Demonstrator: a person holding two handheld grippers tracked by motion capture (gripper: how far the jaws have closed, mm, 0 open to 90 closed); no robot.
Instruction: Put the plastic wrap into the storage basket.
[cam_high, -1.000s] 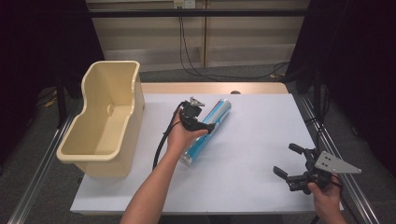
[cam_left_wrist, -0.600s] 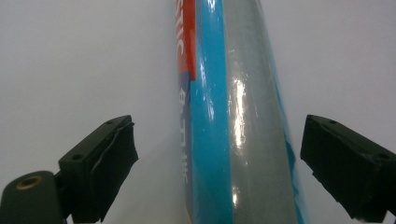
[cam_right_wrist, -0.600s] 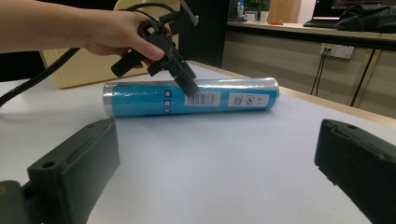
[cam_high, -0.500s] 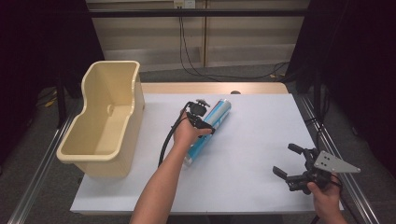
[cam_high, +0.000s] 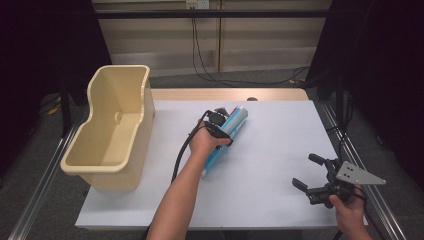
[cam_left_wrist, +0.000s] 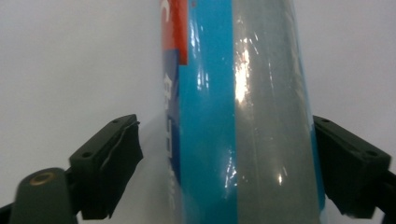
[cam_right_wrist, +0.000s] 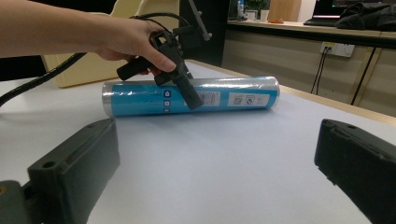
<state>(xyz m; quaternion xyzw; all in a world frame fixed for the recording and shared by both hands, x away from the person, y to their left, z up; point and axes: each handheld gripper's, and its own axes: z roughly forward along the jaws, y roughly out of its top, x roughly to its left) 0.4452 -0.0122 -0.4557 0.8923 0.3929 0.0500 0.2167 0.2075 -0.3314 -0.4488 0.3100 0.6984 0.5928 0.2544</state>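
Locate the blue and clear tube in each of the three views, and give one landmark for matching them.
High view: the tube lies at the table's middle, slanted, under the left gripper.
Left gripper view: the tube runs up the middle between the open jaws, close up.
Right gripper view: the tube lies across the middle, beyond the jaws, on its side.
Shared landmark: the left gripper straddling the tube.

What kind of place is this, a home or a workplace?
Probably a lab or office workroom set up for recording: a white-topped table on a metal frame, dark curtains at the sides, wall sockets with hanging cables, and desks with a laptop behind.
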